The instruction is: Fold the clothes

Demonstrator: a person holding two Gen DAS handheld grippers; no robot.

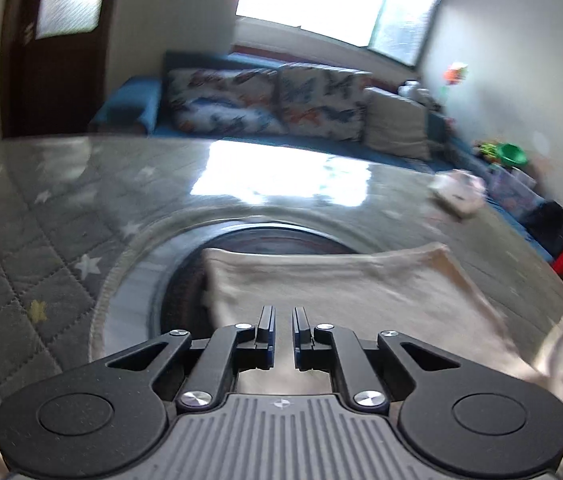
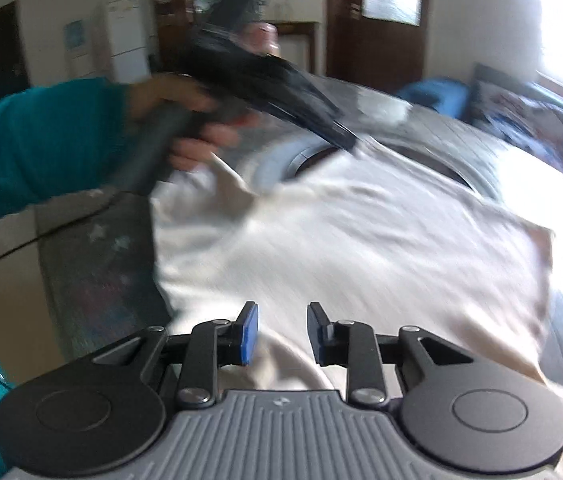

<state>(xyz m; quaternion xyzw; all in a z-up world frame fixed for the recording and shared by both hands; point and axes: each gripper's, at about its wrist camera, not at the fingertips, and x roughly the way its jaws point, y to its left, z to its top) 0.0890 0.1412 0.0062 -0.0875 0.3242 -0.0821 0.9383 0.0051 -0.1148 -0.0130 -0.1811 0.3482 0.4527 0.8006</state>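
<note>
Left gripper [image 1: 282, 328]: fingers nearly together, only a narrow slit between them — nothing in it; they hover over the cloth.
Right gripper [image 2: 283, 332]: fingers apart by a modest gap, nothing clamped, cloth directly beneath.
Cream-white cotton garment [image 2: 361, 240]: spread flat on the glass-topped desk [image 1: 81, 184], reaching ahead of both pairs of fingers.
Edges: the garment's far hem [image 1: 321, 254] lies straight, just ahead of the left fingers.
Open room: bare desk beyond the hem — blurred.

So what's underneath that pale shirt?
The cream shirt lies partly over a dark round recess in the glossy table. A grey star-patterned quilted cloth shows beside it; what's directly beneath stays covered.
</note>
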